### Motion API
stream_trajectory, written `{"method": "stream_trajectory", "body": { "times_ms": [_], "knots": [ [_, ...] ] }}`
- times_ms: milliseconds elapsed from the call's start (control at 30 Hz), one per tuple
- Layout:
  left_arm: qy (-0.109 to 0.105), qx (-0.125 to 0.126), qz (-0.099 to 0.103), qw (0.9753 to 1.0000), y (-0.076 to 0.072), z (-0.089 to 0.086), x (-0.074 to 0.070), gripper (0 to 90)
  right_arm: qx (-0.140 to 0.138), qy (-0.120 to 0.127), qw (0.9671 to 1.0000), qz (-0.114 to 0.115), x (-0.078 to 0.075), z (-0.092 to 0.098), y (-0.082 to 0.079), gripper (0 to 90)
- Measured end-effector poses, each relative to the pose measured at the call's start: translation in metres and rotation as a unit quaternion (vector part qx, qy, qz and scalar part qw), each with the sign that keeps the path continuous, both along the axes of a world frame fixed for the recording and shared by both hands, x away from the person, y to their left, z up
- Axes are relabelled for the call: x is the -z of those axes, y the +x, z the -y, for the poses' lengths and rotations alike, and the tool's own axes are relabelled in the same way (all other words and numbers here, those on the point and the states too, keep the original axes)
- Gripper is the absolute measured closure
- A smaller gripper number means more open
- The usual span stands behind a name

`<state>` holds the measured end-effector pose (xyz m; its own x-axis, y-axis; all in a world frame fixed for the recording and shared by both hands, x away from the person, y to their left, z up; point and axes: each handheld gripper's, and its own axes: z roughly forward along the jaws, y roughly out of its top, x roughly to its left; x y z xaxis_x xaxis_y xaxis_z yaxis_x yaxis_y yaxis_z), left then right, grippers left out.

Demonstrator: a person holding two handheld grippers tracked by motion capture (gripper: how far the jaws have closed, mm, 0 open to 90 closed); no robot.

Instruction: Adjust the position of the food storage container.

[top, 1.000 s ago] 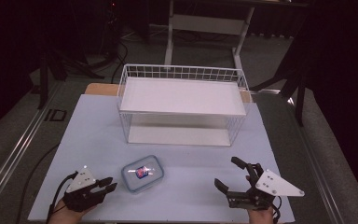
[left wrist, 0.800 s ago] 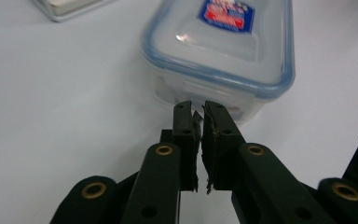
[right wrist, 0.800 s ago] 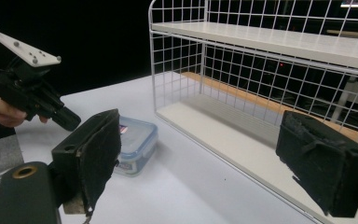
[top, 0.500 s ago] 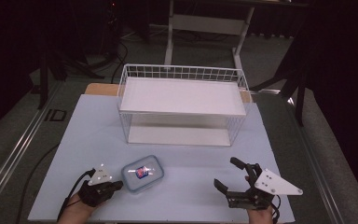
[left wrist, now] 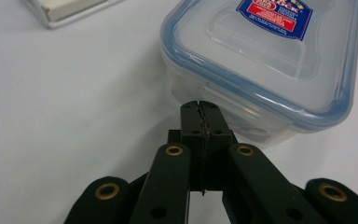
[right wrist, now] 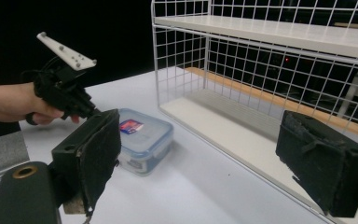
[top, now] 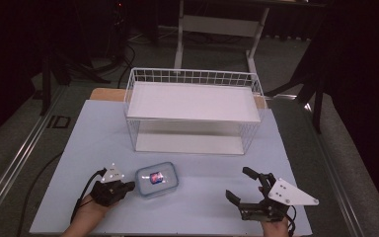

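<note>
I've got the left gripper (top: 128,186) low on the pale blue table (top: 197,207), jaws pressed tight together with nothing between them, the closed tips right up against the near side wall of the clear plastic food box with the blue-rimmed snap lid (top: 156,179). From the left gripper view (left wrist: 199,108) those tips sit just under the lid's rim, touching or all but touching the box wall; I can't tell which for sure. The box (left wrist: 265,60) lies flat on the table, lid on, a red and blue label (left wrist: 274,16) on top. It sits at the near left of the table, in front of the white wire two-tier rack (top: 192,113) and apart from it. My right gripper (top: 242,190) hovers at the near right, well apart from the box, its jaws spread wide and holding nothing. Through the right gripper view the two black padded jaws frame the scene far apart, with the box (right wrist: 142,140) beyond the one at the left, the rack (right wrist: 270,70) rising at the right, and the person's left hand (right wrist: 14,105) wrapped around the left gripper, tip down at the box's far side. The rack's two white shelves both stand bare.
</note>
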<state>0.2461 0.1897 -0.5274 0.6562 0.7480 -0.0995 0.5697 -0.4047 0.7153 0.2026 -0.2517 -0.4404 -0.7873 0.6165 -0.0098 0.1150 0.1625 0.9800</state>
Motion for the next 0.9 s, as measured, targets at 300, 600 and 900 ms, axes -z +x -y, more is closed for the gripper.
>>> {"method": "stream_trajectory", "body": {
  "times_ms": [300, 600, 900],
  "knots": [
    [-0.005, 0.007, -0.001, 1.0000, 0.017, 0.018, -0.001, 90.0, -0.007, -0.004, 0.9999, -0.007, 0.003, -0.002, 0.001, 14.1],
    [-0.016, 0.007, 0.001, 0.9999, 0.031, 0.029, 0.001, 90.0, -0.006, -0.002, 0.9999, -0.012, 0.005, 0.000, 0.003, 14.1],
    [-0.014, 0.021, 0.004, 0.9997, 0.039, 0.051, 0.001, 90.0, -0.007, -0.002, 0.9999, -0.012, 0.005, 0.001, 0.003, 14.1]
  ]
}}
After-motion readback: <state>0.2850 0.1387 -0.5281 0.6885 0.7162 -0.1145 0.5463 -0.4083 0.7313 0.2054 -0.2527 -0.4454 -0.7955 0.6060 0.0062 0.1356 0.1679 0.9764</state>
